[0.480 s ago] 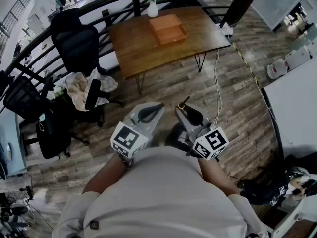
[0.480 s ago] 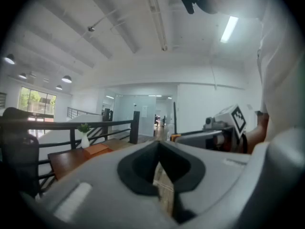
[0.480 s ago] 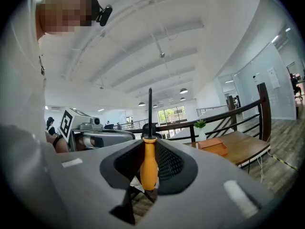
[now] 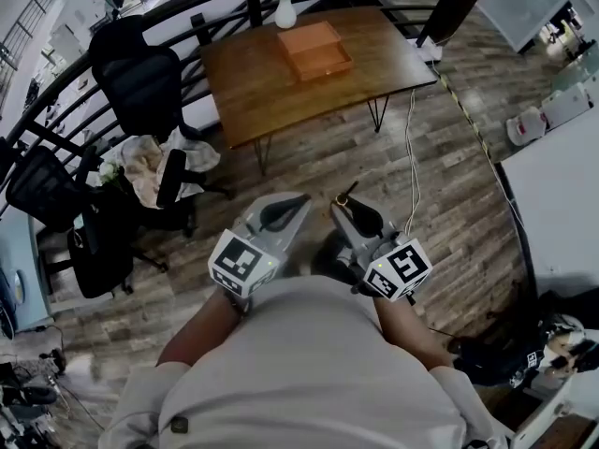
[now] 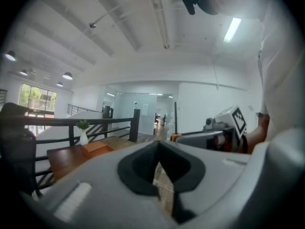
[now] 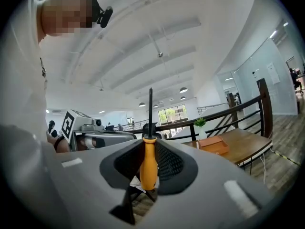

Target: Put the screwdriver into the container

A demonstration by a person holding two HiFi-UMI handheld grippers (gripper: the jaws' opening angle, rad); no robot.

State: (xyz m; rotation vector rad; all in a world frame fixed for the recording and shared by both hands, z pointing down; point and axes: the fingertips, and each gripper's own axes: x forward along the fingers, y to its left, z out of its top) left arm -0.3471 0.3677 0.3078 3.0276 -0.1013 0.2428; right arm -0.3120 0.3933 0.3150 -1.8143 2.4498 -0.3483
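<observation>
Pickup's sorted, I'd say: your right gripper (image 4: 358, 217) has its jaws pinching the orange handle of the screwdriver (image 6: 148, 163), with the shaft sticking straight up. Your left gripper (image 4: 281, 215) sits just beside it, jaws pressed together at the tips on nothing. Both are tucked in close to your body over the wood floor. The container (image 4: 315, 50) is well apart from you, on the tabletop (image 4: 253, 92). What's left: walk over, line up, drop it in.
</observation>
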